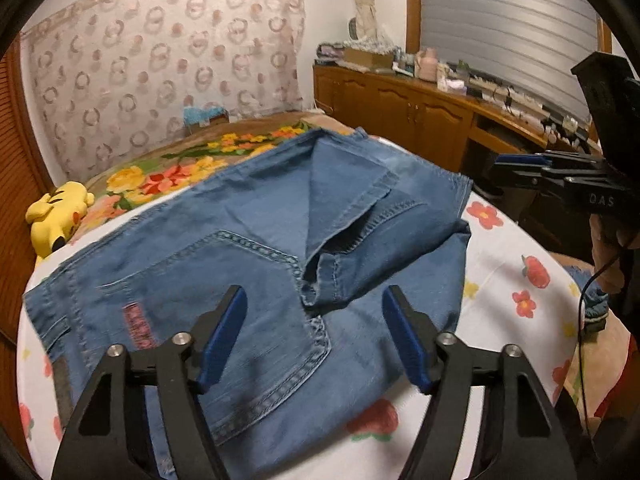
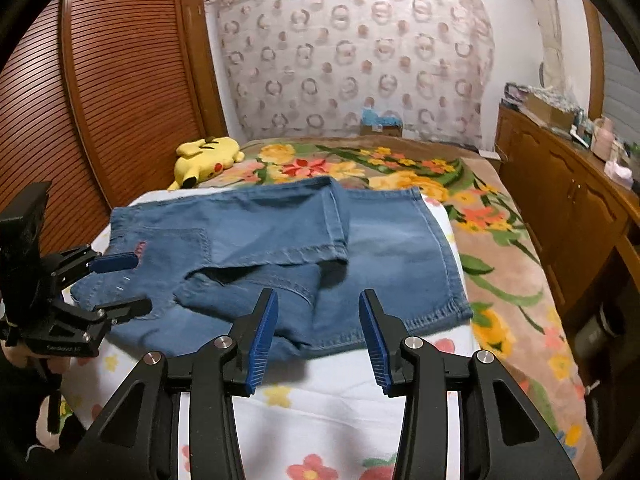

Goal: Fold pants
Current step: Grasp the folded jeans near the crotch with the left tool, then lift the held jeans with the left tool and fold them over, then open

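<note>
Lying on a white cloth with red flowers (image 2: 320,408), the blue pants (image 1: 256,240) are spread over the near end of the bed. They are already folded up into a short, fat bundle, with one layer of cloth doubled over the rest. A back pocket and a small pink patch (image 1: 138,326) face up on the left side.

Far to the left, a yellow toy (image 1: 60,216) rests on the bed near the wooden slat door (image 2: 100,80). It is well away from the pants, so it is not in the way.

The left gripper (image 1: 314,336) hangs just over the near edge of the pants, close to the pocket. Its two blue pads (image 1: 222,340) are spread wide apart and nothing is between them. It looks as if it waits there because that side of the bundle may need a grab or a pat.

In the middle, a loose flap (image 1: 340,264) bunches up and makes a dark gap. That bump is most likely why the fold does not look flat yet.

The right gripper (image 2: 318,336) hangs over the other near edge, by the hem (image 2: 436,316). Its jaws are wide apart too, and it holds nothing.

On the right, a brown flower blanket (image 2: 500,264) covers the rest of the bed, and a wooden cabinet (image 2: 568,200) stands beside it.

Both grippers sit on opposite ends, likely so each one can take a corner for one more fold.
</note>
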`<act>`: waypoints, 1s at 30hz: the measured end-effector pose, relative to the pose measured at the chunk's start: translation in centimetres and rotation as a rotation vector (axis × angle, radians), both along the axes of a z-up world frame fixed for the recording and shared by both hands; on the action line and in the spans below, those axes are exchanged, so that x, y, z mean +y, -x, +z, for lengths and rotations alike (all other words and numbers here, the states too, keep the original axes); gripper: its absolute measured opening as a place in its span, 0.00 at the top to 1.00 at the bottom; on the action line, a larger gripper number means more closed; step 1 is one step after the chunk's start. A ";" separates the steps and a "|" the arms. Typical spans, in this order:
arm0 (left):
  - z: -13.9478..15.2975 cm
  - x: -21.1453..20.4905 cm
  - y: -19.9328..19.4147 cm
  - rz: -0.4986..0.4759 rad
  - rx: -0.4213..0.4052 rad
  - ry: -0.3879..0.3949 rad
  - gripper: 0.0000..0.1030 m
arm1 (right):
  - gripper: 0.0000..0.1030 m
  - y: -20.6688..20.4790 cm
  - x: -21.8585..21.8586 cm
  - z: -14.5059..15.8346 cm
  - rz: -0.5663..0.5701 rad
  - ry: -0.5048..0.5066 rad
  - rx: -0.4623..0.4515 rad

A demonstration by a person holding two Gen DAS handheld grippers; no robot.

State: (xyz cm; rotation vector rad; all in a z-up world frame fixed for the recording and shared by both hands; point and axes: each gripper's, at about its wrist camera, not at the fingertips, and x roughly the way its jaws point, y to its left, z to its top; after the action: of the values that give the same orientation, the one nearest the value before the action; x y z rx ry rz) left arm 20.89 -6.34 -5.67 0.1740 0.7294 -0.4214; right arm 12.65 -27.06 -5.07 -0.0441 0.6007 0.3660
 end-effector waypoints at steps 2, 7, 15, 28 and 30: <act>-0.4 -0.4 -0.9 -0.008 0.019 -0.013 0.41 | 0.57 -0.6 0.3 0.1 -0.007 -0.003 0.019; -1.1 -1.0 -3.3 -0.009 0.071 -0.008 0.56 | 0.57 -0.4 -0.1 -0.6 -0.009 -0.009 0.070; -2.4 -2.4 -4.7 -0.032 0.147 -0.022 0.78 | 0.57 0.2 1.0 -1.1 0.003 0.000 0.115; 6.8 2.6 1.5 0.001 -0.081 0.058 0.96 | 0.57 0.5 0.2 -0.8 0.021 0.002 0.095; 8.0 4.2 2.4 0.027 -0.113 0.054 0.96 | 0.57 0.5 0.4 -0.6 0.028 -0.001 0.090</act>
State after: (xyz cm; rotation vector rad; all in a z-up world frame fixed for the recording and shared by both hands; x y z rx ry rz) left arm 18.48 -2.12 2.31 0.1362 0.6085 -0.4019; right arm 12.15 -26.61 -5.72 -0.0358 0.6895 0.3971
